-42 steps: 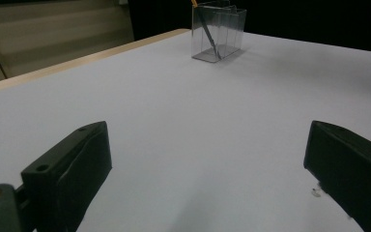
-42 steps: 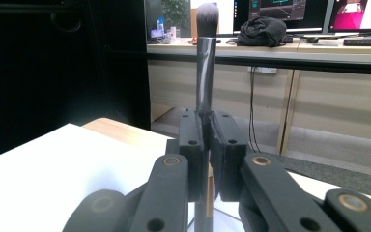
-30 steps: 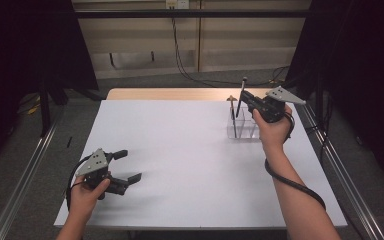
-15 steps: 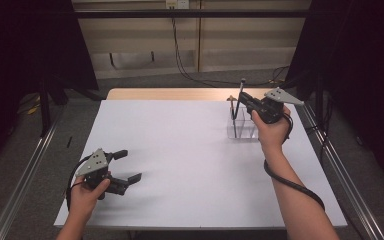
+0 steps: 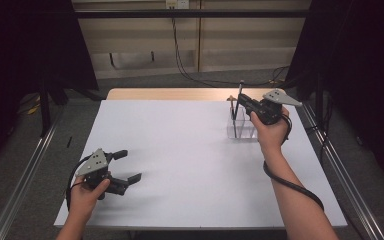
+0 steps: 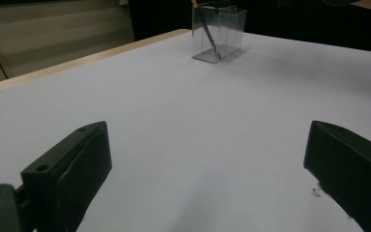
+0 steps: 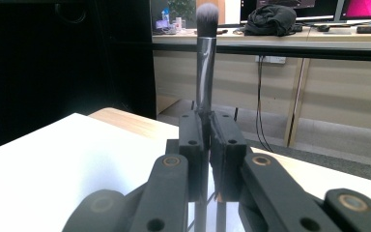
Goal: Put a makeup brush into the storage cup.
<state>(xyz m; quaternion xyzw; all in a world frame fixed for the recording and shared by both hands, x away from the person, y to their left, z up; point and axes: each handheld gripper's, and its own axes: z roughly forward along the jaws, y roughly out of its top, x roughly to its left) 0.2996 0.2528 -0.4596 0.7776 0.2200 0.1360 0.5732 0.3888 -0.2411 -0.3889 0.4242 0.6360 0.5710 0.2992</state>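
Note:
A makeup brush [image 7: 206, 58] with a dark handle and a grey bristle head stands upright, and my right gripper [image 7: 206, 121] is shut on its handle. In the high view that right gripper [image 5: 240, 100] holds the brush [image 5: 239, 95] over a clear plastic container [image 5: 243, 129] at the far right of the white table [image 5: 190, 150]. A thin dark stick [image 6: 207, 34] leans inside the container [image 6: 219, 31]. My left gripper [image 5: 131, 164] rests near the front left of the table. The left gripper [image 6: 207, 159] has its jaws wide apart, with nothing between them.
Metal rails [image 5: 27, 170] run along both sides of the table. A wooden edge [image 5: 170, 94] borders the table's far side. Cables [image 5: 190, 70] lie on the floor beyond it.

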